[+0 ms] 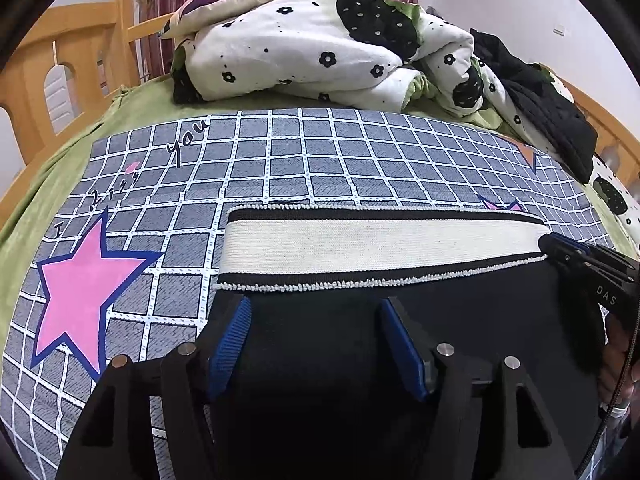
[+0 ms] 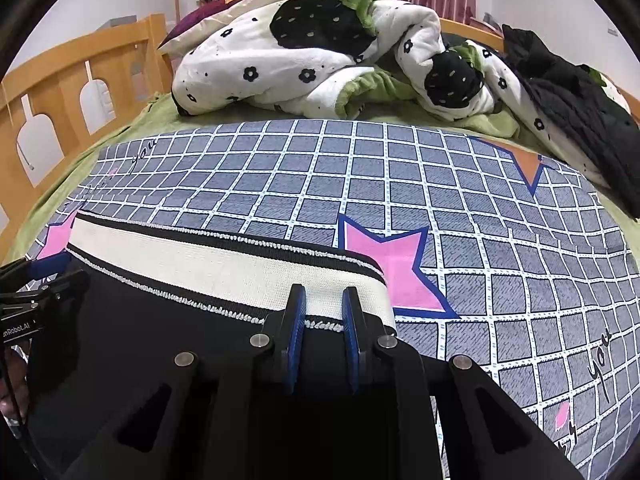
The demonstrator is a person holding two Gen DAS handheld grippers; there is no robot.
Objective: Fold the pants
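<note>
Pants [image 1: 320, 360] black, cream waistband [image 1: 372, 246], flat on grid sheet [image 1: 280, 160], left gripper [image 1: 316, 312] spread wide, right gripper [image 2: 323, 300] narrowly parted

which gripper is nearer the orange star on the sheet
Right. The right gripper sits at the right end of the pants' white waistband, the side where the orange star lies. The left gripper is over the black fabric near the waistband's left end, farther away.
</note>
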